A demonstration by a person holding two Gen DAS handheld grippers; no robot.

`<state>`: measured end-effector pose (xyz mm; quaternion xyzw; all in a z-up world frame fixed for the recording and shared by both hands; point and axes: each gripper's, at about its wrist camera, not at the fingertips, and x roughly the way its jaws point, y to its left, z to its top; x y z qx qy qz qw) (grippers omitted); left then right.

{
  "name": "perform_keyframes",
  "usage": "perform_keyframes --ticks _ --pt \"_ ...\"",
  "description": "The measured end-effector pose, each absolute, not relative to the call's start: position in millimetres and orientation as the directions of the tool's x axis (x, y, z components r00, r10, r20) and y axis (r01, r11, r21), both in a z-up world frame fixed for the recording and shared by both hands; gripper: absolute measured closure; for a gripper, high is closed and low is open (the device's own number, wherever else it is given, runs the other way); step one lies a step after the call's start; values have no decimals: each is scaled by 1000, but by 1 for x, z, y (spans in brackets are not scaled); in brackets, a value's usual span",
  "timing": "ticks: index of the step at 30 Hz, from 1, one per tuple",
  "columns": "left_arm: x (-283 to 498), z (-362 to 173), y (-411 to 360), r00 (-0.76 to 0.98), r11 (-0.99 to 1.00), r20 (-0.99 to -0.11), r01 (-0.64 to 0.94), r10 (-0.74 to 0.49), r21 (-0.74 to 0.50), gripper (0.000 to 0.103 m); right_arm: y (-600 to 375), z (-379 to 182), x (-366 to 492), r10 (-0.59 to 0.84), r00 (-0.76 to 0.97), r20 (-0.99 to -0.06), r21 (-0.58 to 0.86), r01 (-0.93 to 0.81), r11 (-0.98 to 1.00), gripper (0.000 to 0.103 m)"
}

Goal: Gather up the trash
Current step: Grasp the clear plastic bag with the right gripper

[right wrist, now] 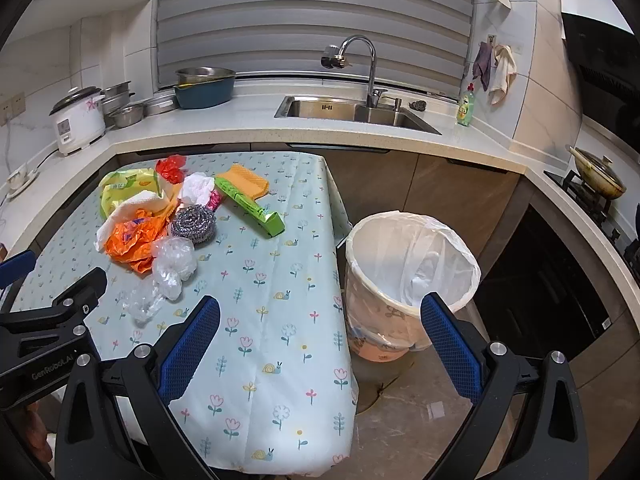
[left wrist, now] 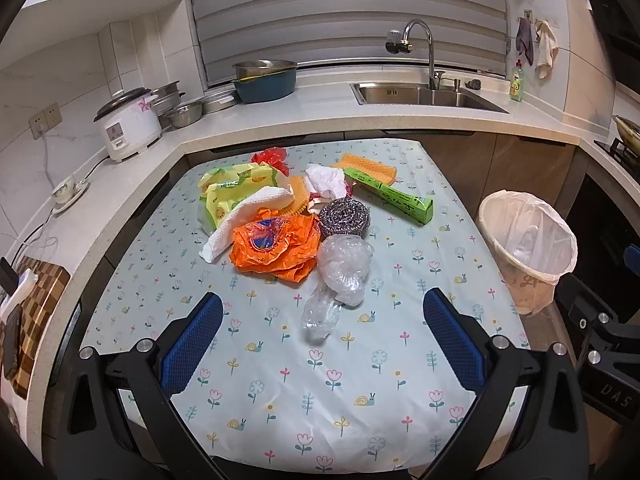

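Trash (left wrist: pixel 296 220) is seen from the left wrist heaped on the desk (left wrist: pixel 360 380), untouched, with the left tongs (left wrist: pixel 322 332) spread wide and empty before it. From the right wrist, the right tongs (right wrist: pixel 320 338) are likewise agape and empty, and the lined bin (right wrist: pixel 404 280) beside the desk looks nearly bare, so collection is judged hardly begun.

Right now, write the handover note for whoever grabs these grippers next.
Left hand-held gripper: open, empty, over the table, pointed at the clear crumpled plastic.
Right hand-held gripper: open, empty, above the table's right edge.
Trash pile mid-table: orange bag, steel scourer, paper towel, green box.
Lined bin stands on the floor right of the table.
Done: apparently nothing. Left: move the whole pile to the bin.
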<state>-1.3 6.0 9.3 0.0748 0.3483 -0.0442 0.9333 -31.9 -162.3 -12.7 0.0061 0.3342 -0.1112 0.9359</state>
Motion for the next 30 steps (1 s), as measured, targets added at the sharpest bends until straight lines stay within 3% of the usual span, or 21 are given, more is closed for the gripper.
perform_keyframes --ticks 19,30 --pt "45 -25 69 706 993 -708 89 -7 79 7 -122 -39 23 -121 732 -670 -20 145 989 7" --pt "90 -38 103 708 992 -706 93 -4 88 7 -63 -73 84 1 712 -702 47 45 998 17"
